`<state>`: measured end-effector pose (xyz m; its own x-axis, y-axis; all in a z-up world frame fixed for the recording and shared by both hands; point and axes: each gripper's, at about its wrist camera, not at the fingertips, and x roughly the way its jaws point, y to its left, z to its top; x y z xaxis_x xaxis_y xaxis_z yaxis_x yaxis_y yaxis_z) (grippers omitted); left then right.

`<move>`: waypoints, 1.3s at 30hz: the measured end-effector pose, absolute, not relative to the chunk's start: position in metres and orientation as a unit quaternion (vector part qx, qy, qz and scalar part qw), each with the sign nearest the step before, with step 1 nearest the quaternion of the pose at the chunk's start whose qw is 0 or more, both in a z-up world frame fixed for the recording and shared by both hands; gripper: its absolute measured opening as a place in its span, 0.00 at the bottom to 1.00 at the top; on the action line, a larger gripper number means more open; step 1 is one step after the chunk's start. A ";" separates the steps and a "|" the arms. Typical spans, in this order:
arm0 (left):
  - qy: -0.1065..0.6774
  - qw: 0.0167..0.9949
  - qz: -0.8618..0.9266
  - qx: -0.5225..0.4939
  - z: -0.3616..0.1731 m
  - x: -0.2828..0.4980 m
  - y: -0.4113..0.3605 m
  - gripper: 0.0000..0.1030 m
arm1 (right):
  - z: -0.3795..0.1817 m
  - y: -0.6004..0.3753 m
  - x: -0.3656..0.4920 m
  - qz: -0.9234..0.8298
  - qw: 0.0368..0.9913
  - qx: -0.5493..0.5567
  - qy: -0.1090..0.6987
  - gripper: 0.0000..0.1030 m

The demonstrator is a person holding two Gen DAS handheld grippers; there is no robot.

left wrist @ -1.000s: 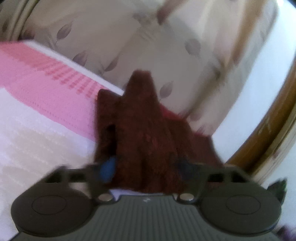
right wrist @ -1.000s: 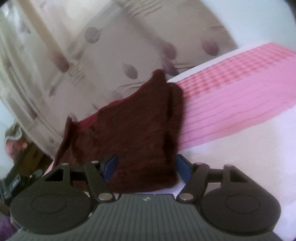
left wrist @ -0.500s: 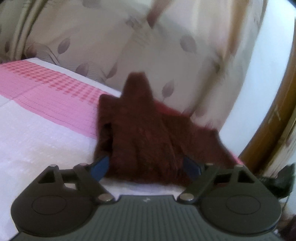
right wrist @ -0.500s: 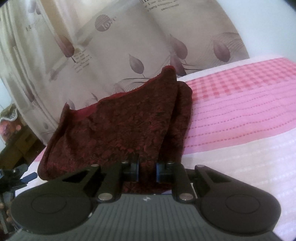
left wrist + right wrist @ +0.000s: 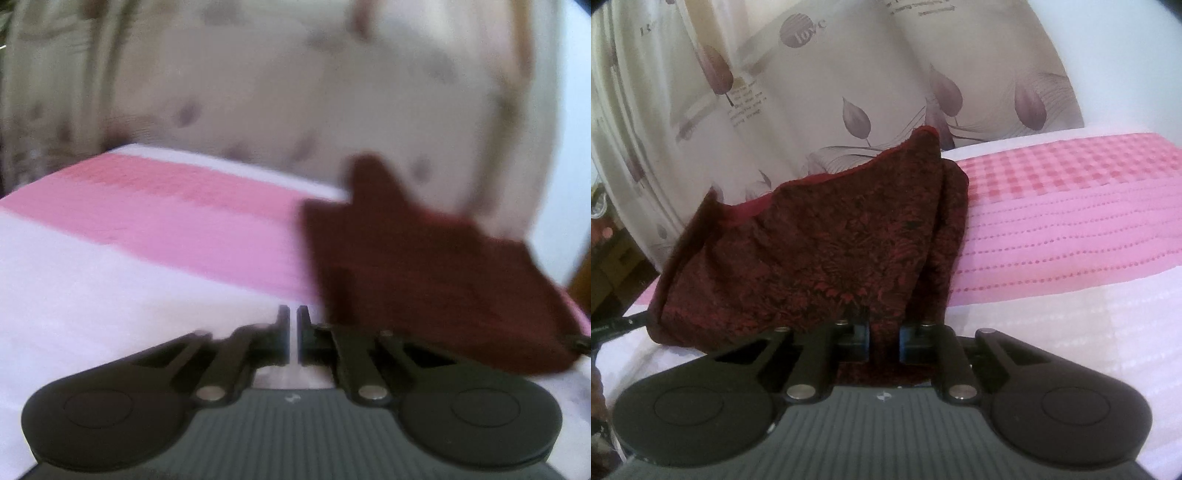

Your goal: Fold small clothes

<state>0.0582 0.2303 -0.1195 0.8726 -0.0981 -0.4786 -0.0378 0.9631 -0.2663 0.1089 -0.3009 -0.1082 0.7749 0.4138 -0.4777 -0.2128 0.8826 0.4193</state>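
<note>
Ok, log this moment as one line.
left gripper: shut, empty | right gripper: closing on dark red garment | garment: bunched on pink-and-white bedspread

Beige curtain (image 5: 849,74) (purple leaf print) hangs behind the pink-and-white bedspread (image 5: 1071,221).

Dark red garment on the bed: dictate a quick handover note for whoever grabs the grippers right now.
Left gripper: shut on nothing, over the white part of the bedspread, left of the cloth.
Right gripper: jaws closing on the near edge of the dark red garment, cloth between the pads.
Garment: lies bunched near the bed's edge, in front of the curtain, one corner standing up.
Done: right-side pinch.
Left: the left gripper likely needs to take an edge, then fold and flatten.
</note>
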 end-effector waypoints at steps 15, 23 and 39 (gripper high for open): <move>0.215 0.938 -0.199 -0.185 -0.103 0.043 0.203 0.92 | -0.110 -0.309 0.107 0.176 0.918 0.203 0.291 0.18; 0.261 0.943 -0.172 -0.116 -0.110 0.084 0.183 0.10 | -0.111 -0.310 0.108 0.177 0.916 0.206 0.294 0.19; 0.234 0.928 -0.187 -0.221 -0.101 0.047 0.259 0.07 | -0.112 -0.312 0.111 0.177 0.912 0.215 0.302 0.18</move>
